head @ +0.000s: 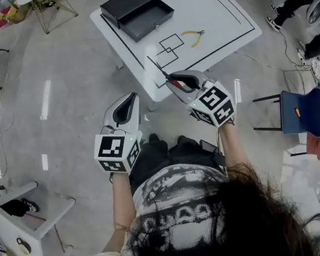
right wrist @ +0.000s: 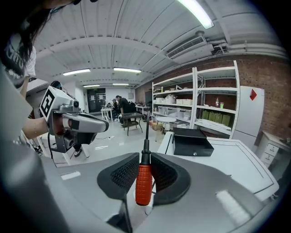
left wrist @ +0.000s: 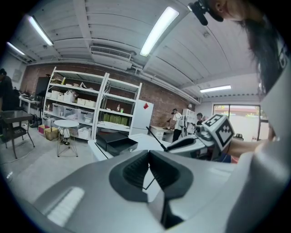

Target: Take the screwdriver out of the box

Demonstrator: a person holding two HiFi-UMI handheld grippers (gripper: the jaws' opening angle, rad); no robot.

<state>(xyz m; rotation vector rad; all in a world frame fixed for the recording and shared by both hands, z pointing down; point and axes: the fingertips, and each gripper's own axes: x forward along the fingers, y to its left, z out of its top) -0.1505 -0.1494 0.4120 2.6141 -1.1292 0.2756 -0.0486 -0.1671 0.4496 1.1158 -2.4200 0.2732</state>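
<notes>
Nearest, the left gripper (left wrist: 149,159) has its jaws pressed together on nothing. Beside it, the right gripper (right wrist: 144,159) clamps the screwdriver (right wrist: 143,184) by its orange handle, shaft pointing ahead toward the table (head: 220,15). Farthest, the open black box (head: 137,12) sits well apart.

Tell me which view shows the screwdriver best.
Right gripper view: the screwdriver fills the centre, orange handle clamped in the right gripper, shaft pointing away. Head view and left gripper view show mainly its thin dark shaft sticking out of that gripper.
</notes>
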